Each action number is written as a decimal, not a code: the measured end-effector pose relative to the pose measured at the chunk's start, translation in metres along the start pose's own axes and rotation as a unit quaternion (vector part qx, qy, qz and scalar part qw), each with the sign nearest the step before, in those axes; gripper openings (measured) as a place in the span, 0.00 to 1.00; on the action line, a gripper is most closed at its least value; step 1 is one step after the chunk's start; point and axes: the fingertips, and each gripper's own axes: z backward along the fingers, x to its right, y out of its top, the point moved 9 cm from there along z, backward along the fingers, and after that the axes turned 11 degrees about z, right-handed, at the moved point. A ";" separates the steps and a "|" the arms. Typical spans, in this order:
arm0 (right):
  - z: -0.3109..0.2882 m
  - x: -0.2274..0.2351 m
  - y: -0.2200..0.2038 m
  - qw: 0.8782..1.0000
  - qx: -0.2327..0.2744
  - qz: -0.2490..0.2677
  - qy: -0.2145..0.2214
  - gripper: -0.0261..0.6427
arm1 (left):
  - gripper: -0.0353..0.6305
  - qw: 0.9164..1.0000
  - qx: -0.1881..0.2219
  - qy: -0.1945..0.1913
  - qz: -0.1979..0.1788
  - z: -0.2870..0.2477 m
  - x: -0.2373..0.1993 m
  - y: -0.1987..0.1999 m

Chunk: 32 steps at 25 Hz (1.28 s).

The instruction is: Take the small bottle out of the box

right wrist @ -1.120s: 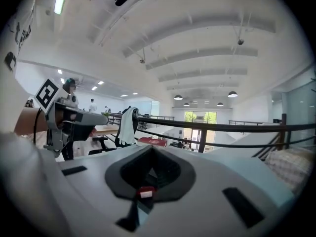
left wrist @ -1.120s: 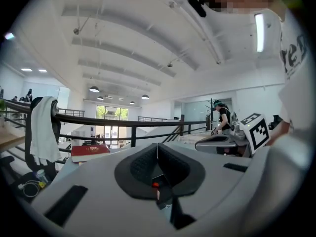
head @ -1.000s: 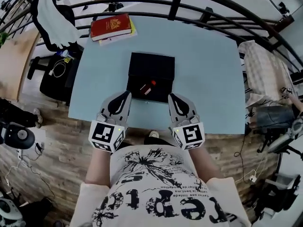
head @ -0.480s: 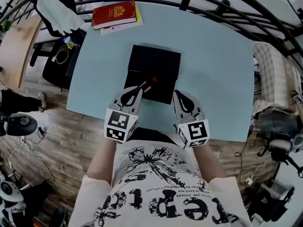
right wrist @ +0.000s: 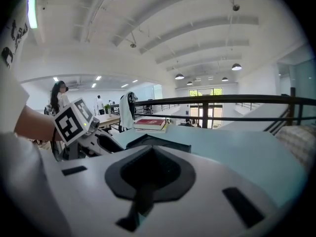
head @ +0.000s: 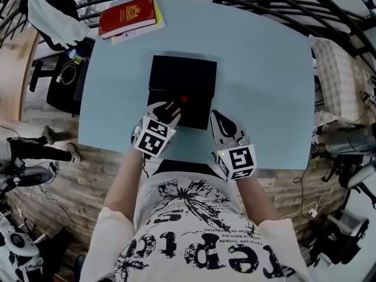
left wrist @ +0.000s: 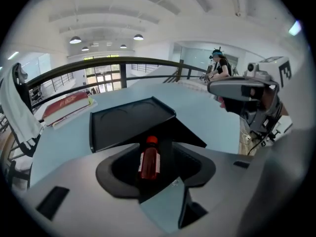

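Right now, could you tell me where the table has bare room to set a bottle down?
The widest bare patch of table lies right of the black box, out to the right edge. A narrower strip runs left of the box, below the red book. The box's near edge is crowded: the left gripper, jaws opening, straddles the small bottle.

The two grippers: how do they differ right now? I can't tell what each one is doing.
The left gripper reaches over the box, while the right gripper is beside the box, above the table. The left gripper's jaws are opening, with the bottle between them. The right gripper's jaws are together, with nothing between them. Both carry a cube with square markers.
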 end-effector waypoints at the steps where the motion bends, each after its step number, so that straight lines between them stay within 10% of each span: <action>1: -0.002 0.001 -0.001 1.000 -0.002 -0.001 -0.002 0.05 | 0.36 1.000 -0.016 -0.004 -0.006 -0.007 -0.001 -0.001; 19: -0.012 0.013 -0.008 0.999 -0.025 -0.019 -0.044 0.05 | 0.42 0.981 -0.179 -0.043 -0.055 -0.090 -0.019 -0.013; 32: -0.006 0.014 -0.010 0.998 -0.036 -0.017 -0.058 0.05 | 0.41 0.979 -0.189 -0.035 -0.067 -0.096 -0.020 -0.014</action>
